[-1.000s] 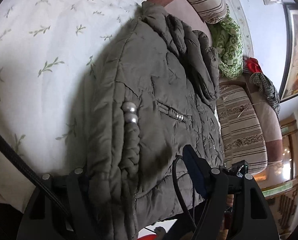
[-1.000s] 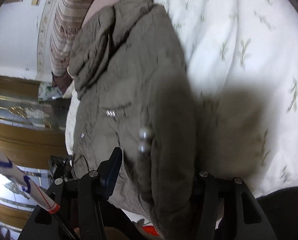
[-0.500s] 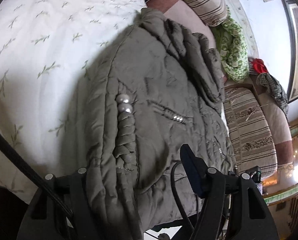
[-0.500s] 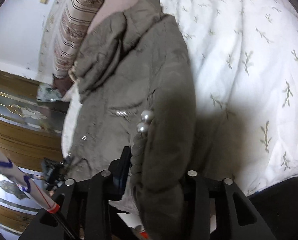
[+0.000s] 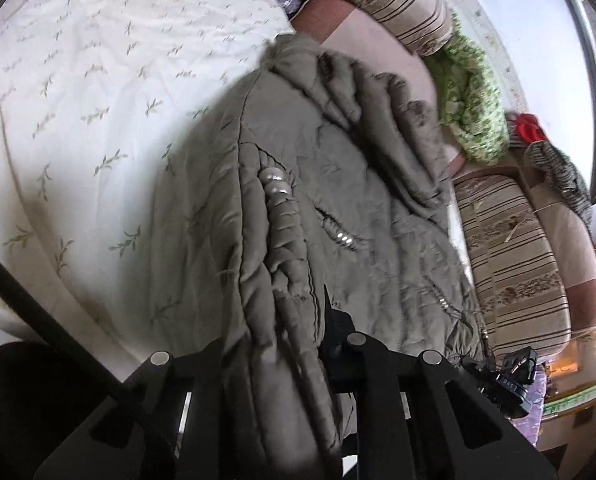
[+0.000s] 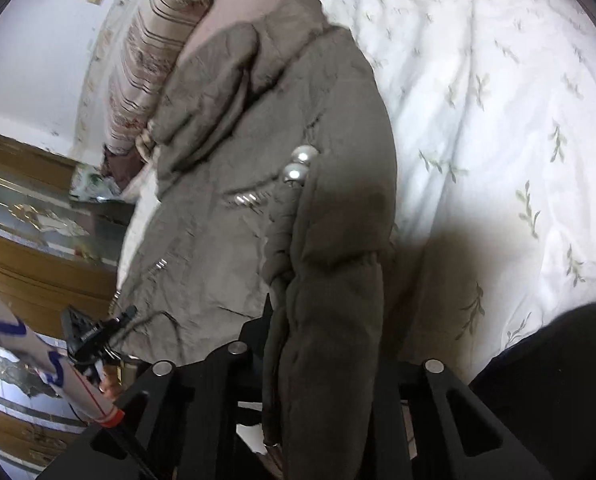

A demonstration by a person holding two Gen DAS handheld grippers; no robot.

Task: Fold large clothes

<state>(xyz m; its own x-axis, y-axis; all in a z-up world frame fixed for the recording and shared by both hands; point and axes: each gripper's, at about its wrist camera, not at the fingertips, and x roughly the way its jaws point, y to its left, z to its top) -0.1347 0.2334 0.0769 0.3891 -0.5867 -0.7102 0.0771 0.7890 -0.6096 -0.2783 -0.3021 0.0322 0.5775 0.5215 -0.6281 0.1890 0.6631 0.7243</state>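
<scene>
An olive-grey padded jacket [image 5: 338,200] lies on a white sheet with a green leaf print [image 5: 77,100]. It has two pearl buttons [image 5: 273,184] on a gathered fold. My left gripper [image 5: 281,344] is shut on the near edge of that fold. In the right wrist view the same jacket [image 6: 257,160] shows with its pearl buttons [image 6: 300,164]. My right gripper [image 6: 322,340] is shut on the jacket's thick folded edge. The fingertips of both grippers are hidden by the cloth.
Striped cushions [image 5: 510,248] and a green knitted cloth [image 5: 474,112] lie beyond the jacket, with a red item [image 5: 530,130] near a framed picture. A wooden cabinet [image 6: 29,248] stands to the left in the right wrist view. The other gripper [image 6: 89,336] shows there low down.
Both grippers have closed in on the jacket's near folded edge and now pinch it. The cameras have pulled back and up, so more of the sheet shows.
</scene>
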